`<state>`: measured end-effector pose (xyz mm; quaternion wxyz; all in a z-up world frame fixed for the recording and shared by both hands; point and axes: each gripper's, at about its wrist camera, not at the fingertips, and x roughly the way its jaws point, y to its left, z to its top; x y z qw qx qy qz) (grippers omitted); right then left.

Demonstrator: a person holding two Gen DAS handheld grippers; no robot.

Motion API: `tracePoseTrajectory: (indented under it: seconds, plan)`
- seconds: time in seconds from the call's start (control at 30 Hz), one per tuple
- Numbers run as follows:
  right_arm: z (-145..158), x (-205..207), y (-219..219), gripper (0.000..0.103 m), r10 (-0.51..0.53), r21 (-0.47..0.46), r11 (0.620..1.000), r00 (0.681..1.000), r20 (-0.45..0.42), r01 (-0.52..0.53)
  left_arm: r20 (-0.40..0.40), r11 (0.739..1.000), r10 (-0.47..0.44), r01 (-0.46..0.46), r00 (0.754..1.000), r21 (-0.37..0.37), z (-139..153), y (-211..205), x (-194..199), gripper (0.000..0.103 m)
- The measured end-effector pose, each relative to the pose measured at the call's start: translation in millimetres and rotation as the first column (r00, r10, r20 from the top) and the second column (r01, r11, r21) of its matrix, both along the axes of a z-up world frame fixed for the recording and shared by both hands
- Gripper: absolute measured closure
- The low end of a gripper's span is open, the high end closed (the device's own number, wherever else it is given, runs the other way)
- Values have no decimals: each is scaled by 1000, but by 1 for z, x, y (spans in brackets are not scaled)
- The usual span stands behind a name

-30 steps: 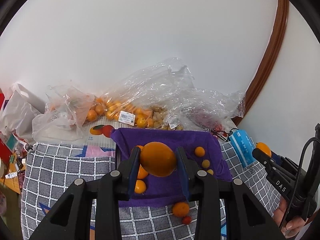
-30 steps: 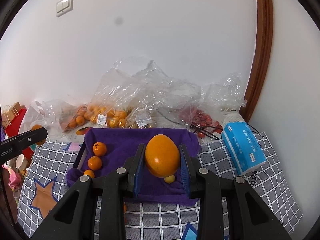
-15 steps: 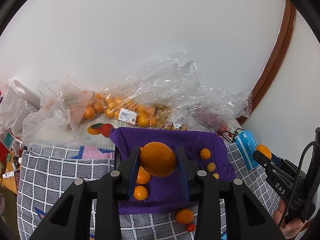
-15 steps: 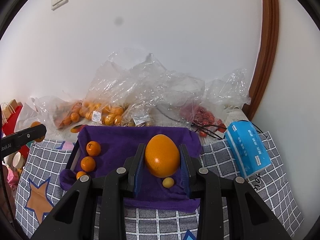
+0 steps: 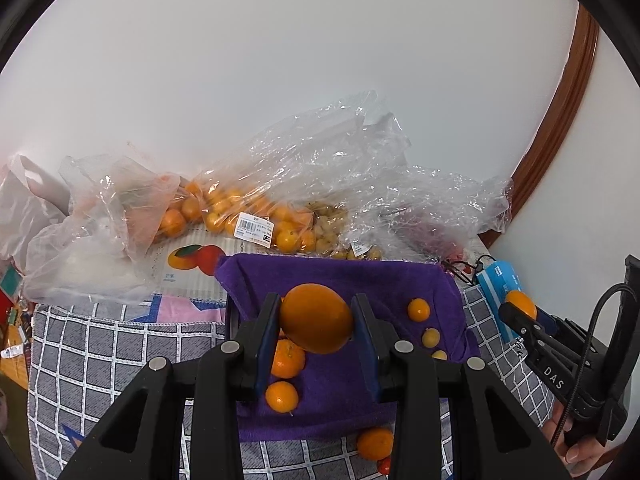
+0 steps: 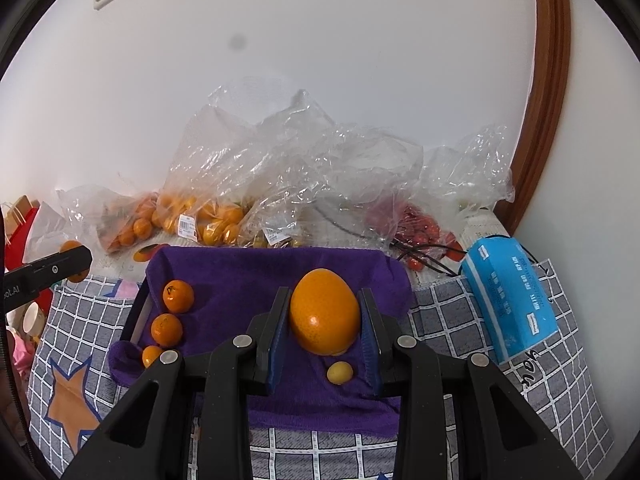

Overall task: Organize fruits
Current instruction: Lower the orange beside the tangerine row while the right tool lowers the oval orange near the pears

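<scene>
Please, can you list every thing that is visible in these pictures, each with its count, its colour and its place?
Large orange: two, orange, one in each gripper.
Small oranges: three, orange, left edge of the cloth.
Small yellow fruit: one, yellow, on the cloth under the right gripper.
Cloth: one, purple, middle of the table.
Tablecloth: one, grey checked, under everything.
Plastic bags: several, clear, along the wall, holding orange and red fruit.
Tissue pack: one, blue, right of the cloth.
Left gripper: black, shut on an orange.
Right gripper: black, shut on an orange.
</scene>
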<state>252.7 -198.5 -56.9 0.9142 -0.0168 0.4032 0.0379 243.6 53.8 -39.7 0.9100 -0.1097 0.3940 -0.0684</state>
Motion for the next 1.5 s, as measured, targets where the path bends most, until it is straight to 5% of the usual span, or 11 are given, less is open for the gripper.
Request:
tracePoseTrajectory:
  seconds: [1.5]
  plan:
    - [-55,36,-2,70,-23,-11,1000,995,-94,22,-67,1000,0,-2,998,-28,-40,8,42,69]
